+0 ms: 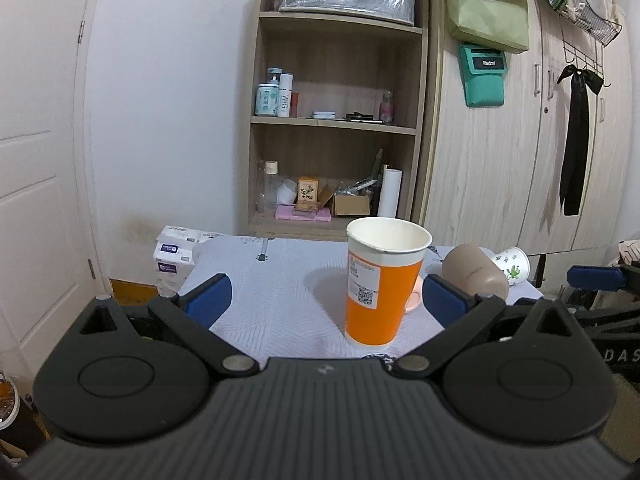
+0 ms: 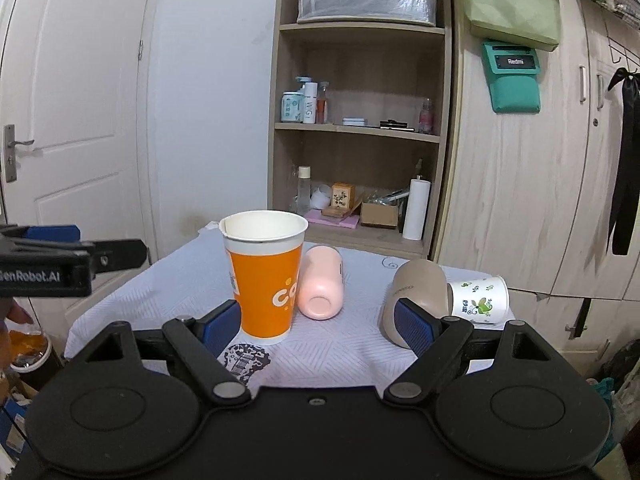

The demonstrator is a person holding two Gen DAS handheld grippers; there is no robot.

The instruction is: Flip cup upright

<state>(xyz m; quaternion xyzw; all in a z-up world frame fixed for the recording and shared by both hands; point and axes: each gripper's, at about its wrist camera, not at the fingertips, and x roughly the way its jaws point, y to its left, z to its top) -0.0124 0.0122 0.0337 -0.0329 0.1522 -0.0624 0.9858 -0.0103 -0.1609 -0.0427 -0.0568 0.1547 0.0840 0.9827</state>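
An orange paper cup [image 1: 382, 284] stands upright on the white-clothed table [image 1: 272, 280]; it also shows in the right wrist view [image 2: 264, 276]. A pink cup [image 2: 322, 286] lies on its side behind it. A beige cup [image 2: 416, 292] and a white floral paper cup [image 2: 480, 300] lie on their sides at the right; both also show in the left wrist view, beige [image 1: 474, 270] and floral [image 1: 512, 264]. My left gripper [image 1: 324, 300] is open, the orange cup between its fingers, untouched. My right gripper [image 2: 318, 326] is open and empty in front of the cups.
A wooden shelf unit [image 2: 360, 120] with bottles and boxes stands behind the table, a wardrobe [image 2: 520, 160] to its right, a white door [image 2: 72, 140] at the left. A tissue pack [image 1: 176, 256] sits by the table's far left corner.
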